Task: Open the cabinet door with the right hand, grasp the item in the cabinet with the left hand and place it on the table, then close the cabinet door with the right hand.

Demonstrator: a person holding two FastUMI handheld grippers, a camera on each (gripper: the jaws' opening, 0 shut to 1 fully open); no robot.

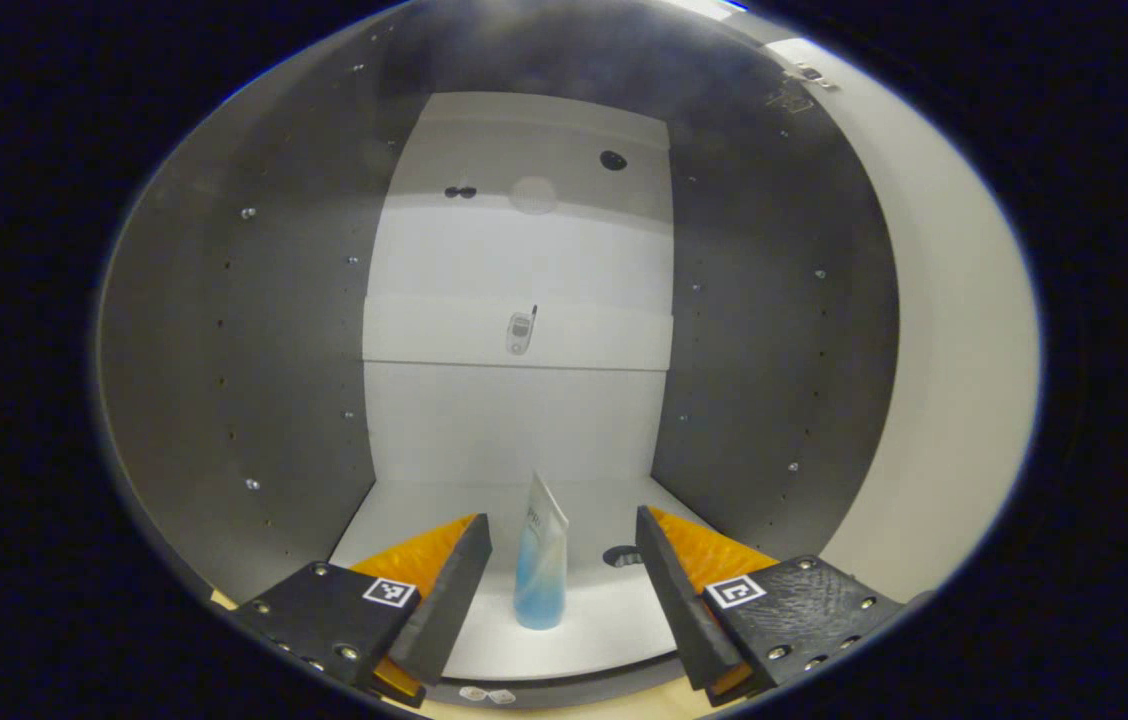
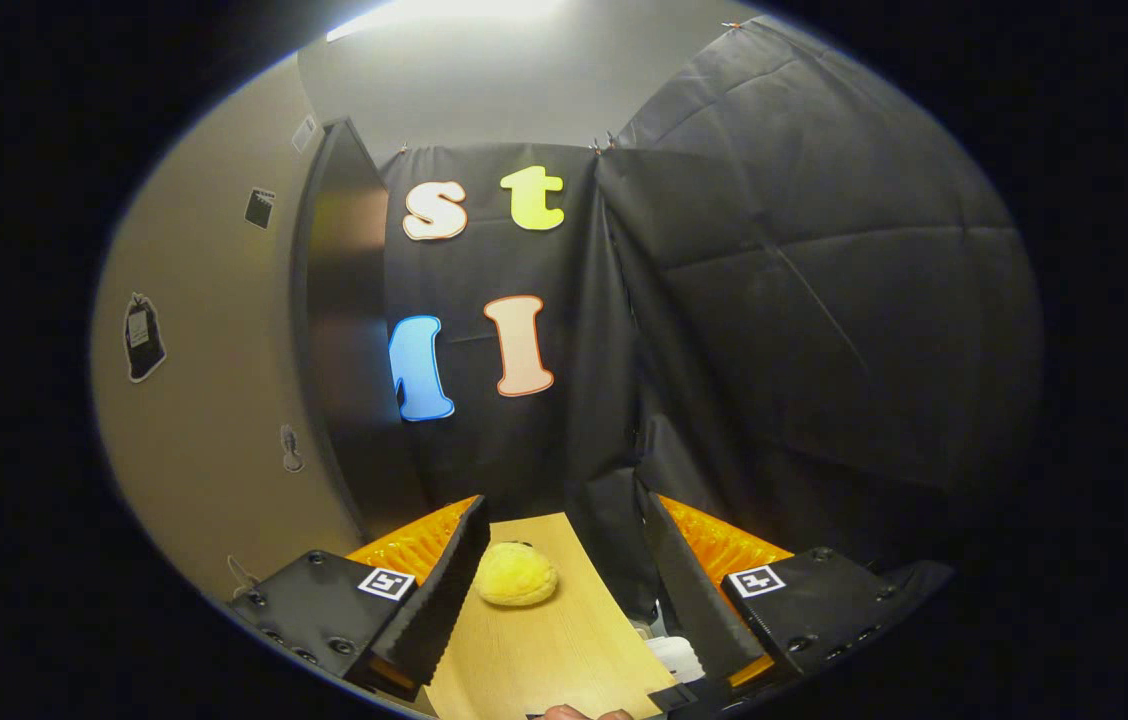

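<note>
In the left gripper view the cabinet stands open and I look straight into it. A blue-and-white tube (image 1: 540,563) stands upright on the cabinet's white floor (image 1: 584,625). My left gripper (image 1: 562,580) is open, with the tube between its fingers and apart from both. In the right gripper view my right gripper (image 2: 561,575) is open over the wooden table (image 2: 549,650) with nothing in it. The open cabinet door (image 2: 339,330) stands edge-on to its left.
Grey side walls (image 1: 254,330) with small pegs and a white back panel (image 1: 519,260) enclose the cabinet's inside. A yellow fuzzy ball (image 2: 516,575) lies on the table near the right gripper's left finger. A small white object (image 2: 679,660) sits at the table's right edge.
</note>
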